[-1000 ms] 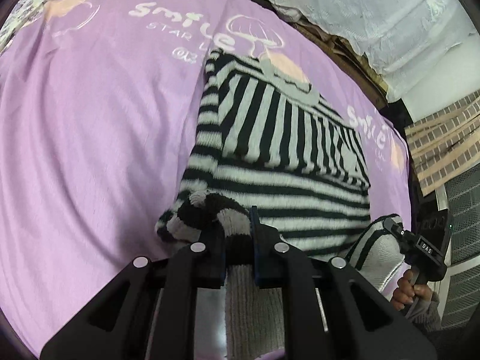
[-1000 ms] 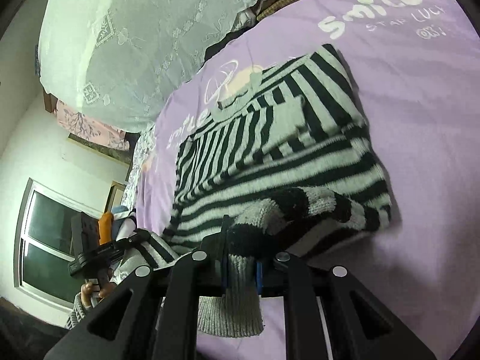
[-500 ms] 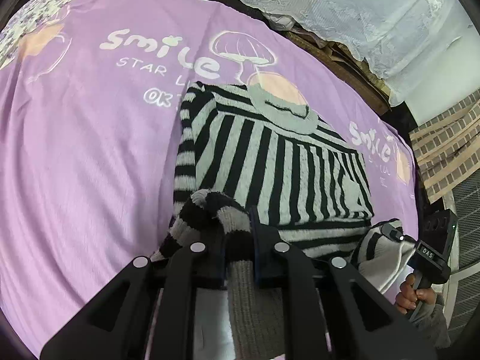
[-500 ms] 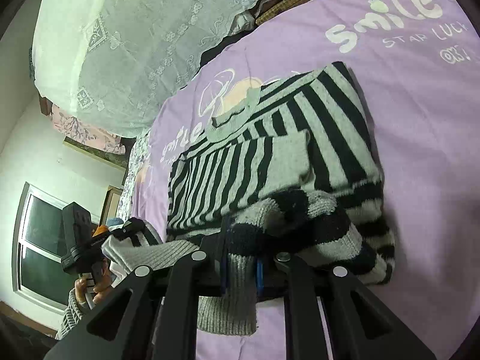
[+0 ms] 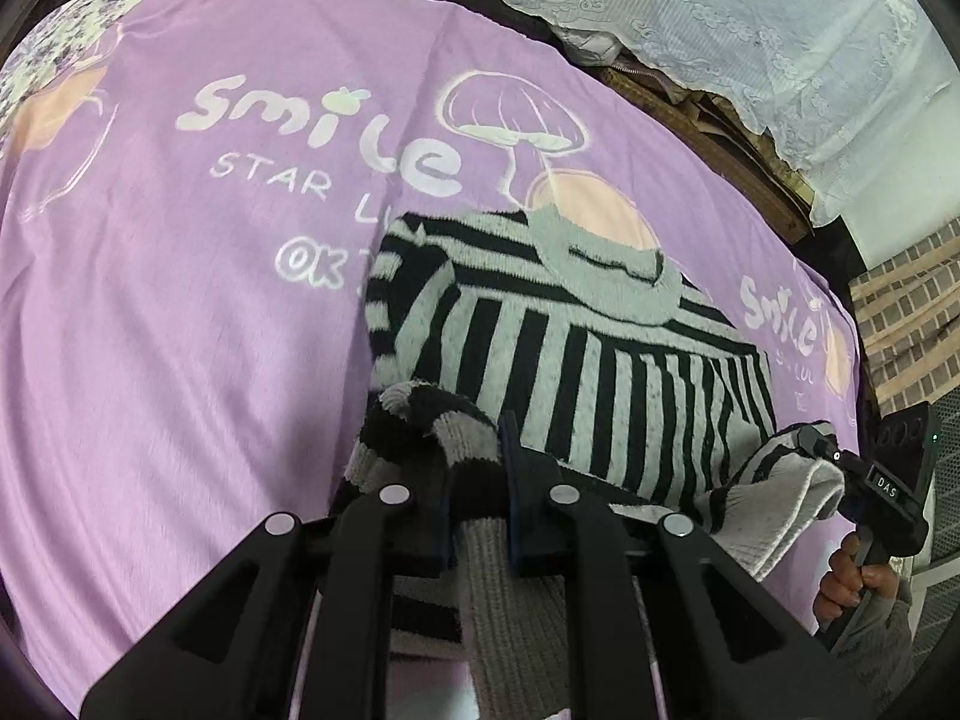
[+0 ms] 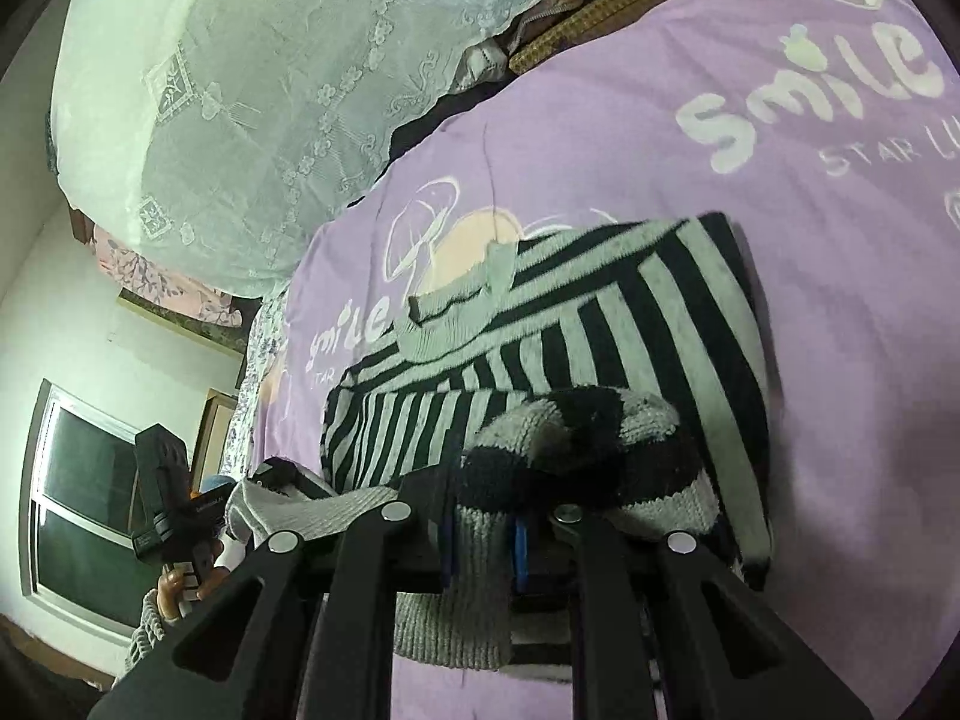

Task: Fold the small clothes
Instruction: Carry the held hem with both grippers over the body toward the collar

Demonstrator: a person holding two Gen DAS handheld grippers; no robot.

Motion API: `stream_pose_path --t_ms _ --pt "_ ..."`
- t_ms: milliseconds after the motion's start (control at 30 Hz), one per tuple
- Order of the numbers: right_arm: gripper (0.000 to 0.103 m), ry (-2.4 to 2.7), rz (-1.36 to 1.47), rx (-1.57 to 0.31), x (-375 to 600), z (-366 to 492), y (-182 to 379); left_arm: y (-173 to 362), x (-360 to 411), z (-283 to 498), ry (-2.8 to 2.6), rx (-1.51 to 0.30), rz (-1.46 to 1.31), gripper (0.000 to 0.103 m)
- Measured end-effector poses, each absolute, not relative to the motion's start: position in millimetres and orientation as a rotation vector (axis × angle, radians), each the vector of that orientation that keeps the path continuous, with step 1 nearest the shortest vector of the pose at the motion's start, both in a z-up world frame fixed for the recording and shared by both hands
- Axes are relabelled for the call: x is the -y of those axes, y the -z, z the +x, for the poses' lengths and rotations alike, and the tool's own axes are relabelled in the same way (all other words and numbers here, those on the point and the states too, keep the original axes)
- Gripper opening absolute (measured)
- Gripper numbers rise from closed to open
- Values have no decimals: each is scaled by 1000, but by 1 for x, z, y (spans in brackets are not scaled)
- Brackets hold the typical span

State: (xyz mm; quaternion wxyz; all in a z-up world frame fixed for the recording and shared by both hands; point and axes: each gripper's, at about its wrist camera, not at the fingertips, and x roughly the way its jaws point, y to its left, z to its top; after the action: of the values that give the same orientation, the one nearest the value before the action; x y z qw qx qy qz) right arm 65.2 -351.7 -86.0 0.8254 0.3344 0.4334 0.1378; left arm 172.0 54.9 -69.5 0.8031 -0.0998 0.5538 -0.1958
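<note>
Hem cloth fills the bottom centre of both wrist views, where each gripper has its jaws clamped on a bunched corner of the sweater [image 5: 600,372]. In the left wrist view the left gripper [image 5: 474,480] pinches a roll of black and grey knit with the ribbed band hanging below it; at the lower right of that frame the right gripper [image 5: 840,468] holds the other corner, a hand [image 5: 852,570] on its handle. The right wrist view shows the same from the other side: right gripper [image 6: 483,516] shut on ribbed hem at bottom centre, left gripper [image 6: 258,480] at lower left with grey cloth in it.

Beyond the jaws, the sweater lies flat on the purple bed sheet [image 5: 180,330], striped body mid-frame, grey collar [image 5: 612,276] at its far end near the mushroom print [image 5: 510,114].

This looks like the bottom-to-top fold in progress. To do it well, both corners should travel level and together towards the collar, hem kept taut between them so no sag forms. Lay the hem just short of the collar, edges square with the sides, before letting go.

Lace cloth [image 6: 240,90] hangs at the top, past the bed.
</note>
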Motion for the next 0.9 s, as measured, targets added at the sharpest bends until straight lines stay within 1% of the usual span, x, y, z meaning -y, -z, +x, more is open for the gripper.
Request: stream_pose_path --t_ms 533,767,900 --pt "15 -256 738 -898 367 122 88 60 -35 235 422 -1142 -174 13" --pt "15 -230 784 -922 377 148 105 67 -28 262 414 -1149 -191 13" --pt "18 -181 875 -973 385 163 129 88 -24 279 380 -1201 -215 15"
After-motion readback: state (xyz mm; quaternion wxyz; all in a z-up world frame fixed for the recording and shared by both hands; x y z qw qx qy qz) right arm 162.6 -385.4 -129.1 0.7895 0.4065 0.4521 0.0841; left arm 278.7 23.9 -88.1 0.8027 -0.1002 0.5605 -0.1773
